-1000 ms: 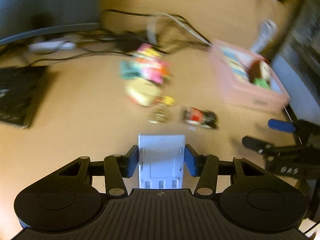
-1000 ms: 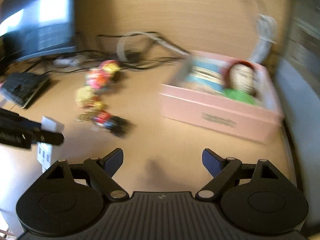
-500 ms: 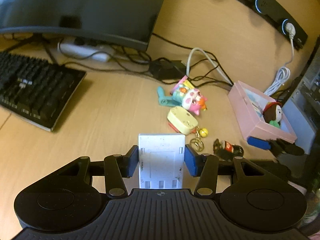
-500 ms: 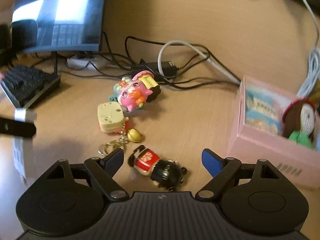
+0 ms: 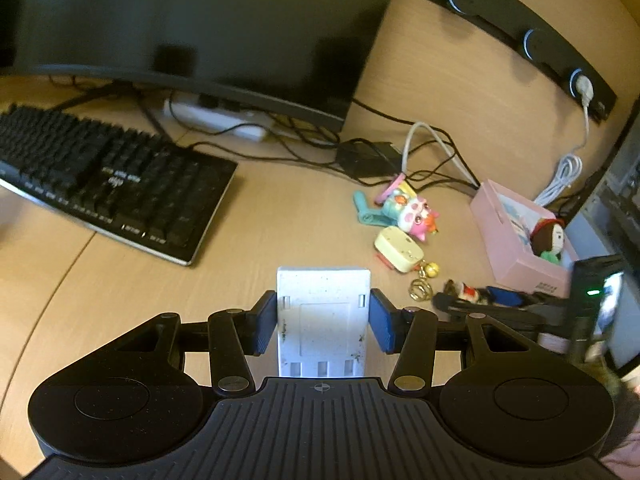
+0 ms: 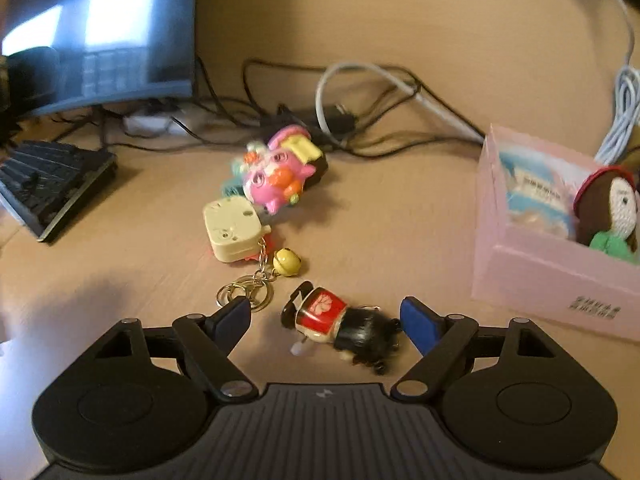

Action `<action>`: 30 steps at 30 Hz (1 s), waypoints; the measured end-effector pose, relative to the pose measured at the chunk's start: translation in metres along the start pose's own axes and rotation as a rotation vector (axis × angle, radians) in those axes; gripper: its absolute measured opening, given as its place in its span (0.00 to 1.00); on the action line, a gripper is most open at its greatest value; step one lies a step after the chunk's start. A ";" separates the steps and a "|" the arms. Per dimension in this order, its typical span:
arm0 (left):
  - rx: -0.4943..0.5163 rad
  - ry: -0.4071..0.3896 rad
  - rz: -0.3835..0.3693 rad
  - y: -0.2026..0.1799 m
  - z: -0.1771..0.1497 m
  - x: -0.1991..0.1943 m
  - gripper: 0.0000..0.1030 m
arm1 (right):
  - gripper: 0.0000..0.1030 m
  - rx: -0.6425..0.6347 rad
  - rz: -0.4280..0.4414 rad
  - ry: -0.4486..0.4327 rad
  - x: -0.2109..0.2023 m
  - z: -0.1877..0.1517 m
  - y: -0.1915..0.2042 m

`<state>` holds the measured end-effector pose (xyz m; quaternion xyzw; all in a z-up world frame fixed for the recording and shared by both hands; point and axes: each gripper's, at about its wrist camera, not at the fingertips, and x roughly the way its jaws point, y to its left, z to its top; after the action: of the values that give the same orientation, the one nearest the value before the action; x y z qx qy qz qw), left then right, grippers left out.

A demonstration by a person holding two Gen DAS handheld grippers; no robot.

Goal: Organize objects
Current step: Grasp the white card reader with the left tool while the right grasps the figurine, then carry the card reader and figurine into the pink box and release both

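My left gripper (image 5: pixel 322 322) is shut on a white plastic box (image 5: pixel 322 312), held above the desk. My right gripper (image 6: pixel 326 318) is open, its fingers on either side of a small doll in red with black hair (image 6: pixel 340 326) that lies on the desk; the doll also shows in the left wrist view (image 5: pixel 466 291). A cream keychain box with a gold bell (image 6: pixel 234 229) and a pink toy figure (image 6: pixel 276 174) lie beyond it. A pink box (image 6: pixel 552 276) at the right holds a crocheted doll (image 6: pixel 610 212) and a blue packet.
A black keyboard (image 5: pixel 108 184) lies at the left under a dark monitor (image 5: pixel 192 20). Tangled cables and a black adapter (image 5: pixel 368 158) run along the back of the desk. A black power strip (image 5: pixel 532 40) is on the wall.
My right gripper has moved left and down until its fingers straddle the red doll. My left gripper has pulled back and up, still holding the white box.
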<state>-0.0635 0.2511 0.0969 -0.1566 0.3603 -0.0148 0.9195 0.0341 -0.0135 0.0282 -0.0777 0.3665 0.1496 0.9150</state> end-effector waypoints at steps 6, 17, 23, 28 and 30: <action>0.096 0.113 -0.068 -0.018 0.005 0.006 0.52 | 0.62 0.021 -0.020 0.059 -0.035 -0.001 -0.005; 0.256 0.259 -0.374 -0.137 0.027 0.068 0.52 | 0.62 0.015 -0.204 0.018 -0.180 -0.032 -0.087; 0.268 0.078 -0.418 -0.227 0.084 0.092 0.52 | 0.62 0.139 -0.257 -0.025 -0.207 -0.053 -0.130; 0.248 0.086 -0.460 -0.283 0.122 0.132 0.53 | 0.62 0.191 -0.240 -0.070 -0.212 -0.062 -0.151; 0.300 0.088 -0.383 -0.303 0.123 0.146 0.52 | 0.62 0.201 -0.223 -0.079 -0.209 -0.064 -0.158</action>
<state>0.1522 -0.0229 0.1764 -0.0831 0.3577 -0.2488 0.8963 -0.0985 -0.2240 0.1327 -0.0199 0.3325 0.0124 0.9428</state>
